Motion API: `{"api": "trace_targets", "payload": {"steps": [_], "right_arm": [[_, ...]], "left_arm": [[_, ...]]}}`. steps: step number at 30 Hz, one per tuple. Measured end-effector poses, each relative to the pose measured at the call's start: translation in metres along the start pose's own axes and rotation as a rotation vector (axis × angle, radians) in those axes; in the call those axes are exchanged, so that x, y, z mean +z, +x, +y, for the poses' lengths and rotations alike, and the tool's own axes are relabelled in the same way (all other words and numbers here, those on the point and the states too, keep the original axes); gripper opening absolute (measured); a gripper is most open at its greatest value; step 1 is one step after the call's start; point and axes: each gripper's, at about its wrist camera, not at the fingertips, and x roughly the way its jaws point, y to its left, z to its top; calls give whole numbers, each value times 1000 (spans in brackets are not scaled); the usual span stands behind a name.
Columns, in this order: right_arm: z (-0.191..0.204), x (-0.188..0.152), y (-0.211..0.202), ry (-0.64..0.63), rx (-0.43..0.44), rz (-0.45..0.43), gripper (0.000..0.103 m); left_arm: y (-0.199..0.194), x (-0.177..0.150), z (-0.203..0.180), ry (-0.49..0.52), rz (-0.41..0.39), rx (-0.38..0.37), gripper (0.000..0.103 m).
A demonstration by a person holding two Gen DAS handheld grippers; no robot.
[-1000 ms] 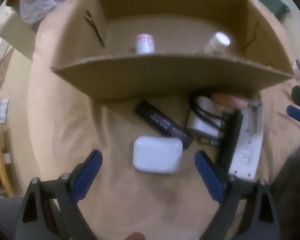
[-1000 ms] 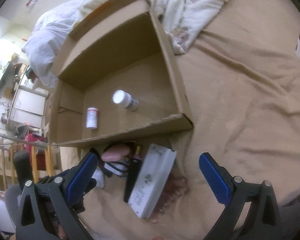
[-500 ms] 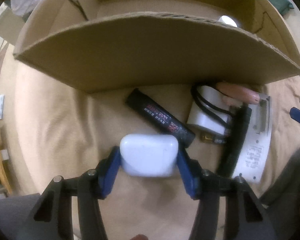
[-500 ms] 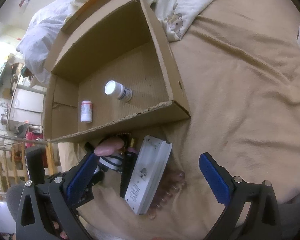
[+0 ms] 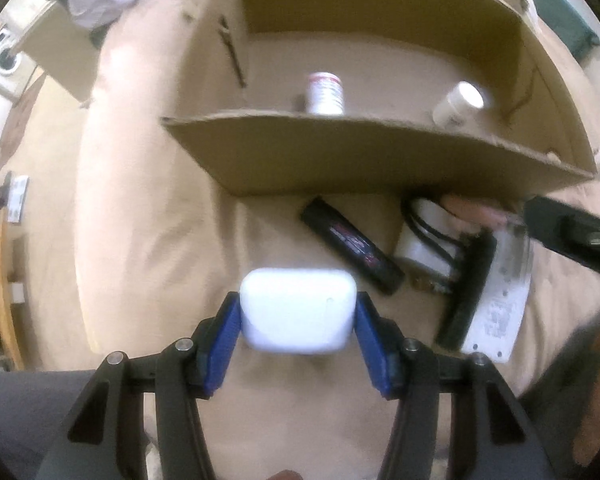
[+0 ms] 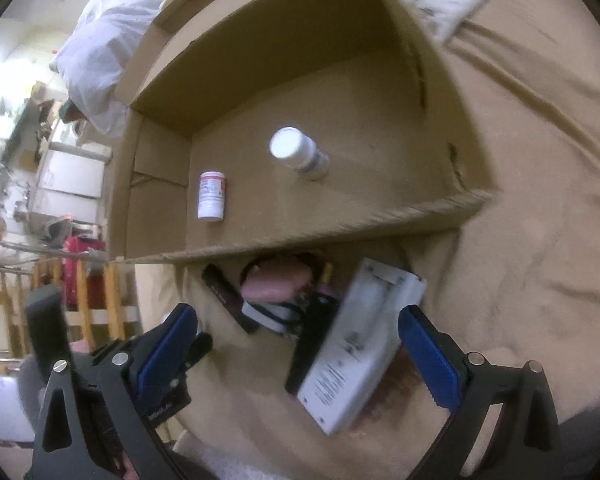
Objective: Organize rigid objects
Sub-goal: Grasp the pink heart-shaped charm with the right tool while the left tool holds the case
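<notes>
Left gripper (image 5: 298, 320) points down over a tan blanket (image 5: 140, 240), its blue pads pinching a white rounded case (image 5: 298, 310) from both sides. Case sits between the pads, w/ the blanket below it.

Just beyond, a cardboard box (image 5: 380, 160) lies open-topped on the blanket. Inside it: a pill bottle w/ red-and-white label (image 6: 211, 196) lying on its side, and a white-capped bottle (image 6: 298, 154) near the box's middle.

Between box and grippers, a small pile on the blanket: a black tube w/ red print (image 5: 352, 246), a white charger wrapped in black cord (image 5: 428, 240), a black stick (image 6: 310, 344), a white flat device (image 6: 360, 354) and a pink item (image 6: 276, 282) close under the box wall.

Right gripper (image 6: 296, 354) is spread wide, nothing between its pads, hovering over the pile, white device nearest its right pad.
</notes>
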Motion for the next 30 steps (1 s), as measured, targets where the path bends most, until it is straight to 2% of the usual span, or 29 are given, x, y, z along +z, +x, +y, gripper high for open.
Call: {"api": "trace_targets", "payload": {"steps": [1,2,4,7,10,12,13,14,16,22,30], "right_arm": [[6,1,4,-13,-20,-7,100],[10,1,7,-20,-37,-12,90],[19,1,17,-30,-64,-10,80],[26,1,31,-31,-79,5,80],[31,3,41,-39,-135,-2,79],[33,4,46,-51,-162,-10,68],[37,8,50,-54,-169,-5,55],[37,8,52,-54,-172,2,48],[37,9,54,-52,-175,7,44],[36,3,44,-102,-187,-29,41],[35,-8,26,-135,-157,-36,40]], "left_arm": [[-3,2,6,-12,0,-6,52],[-4,1,9,-23,0,-12,52],[-5,4,12,-33,-4,-18,52],[-5,3,19,-46,7,-49,52],[-8,5,26,-57,15,-57,52],[-14,2,29,-46,3,-52,52],[-17,1,25,-42,0,-52,52],[-18,1,25,-39,-2,-53,52],[-21,-1,22,-44,-2,-63,52],[-33,-2,16,-26,-38,-60,52],[-36,0,10,3,-88,-21,52]]}}
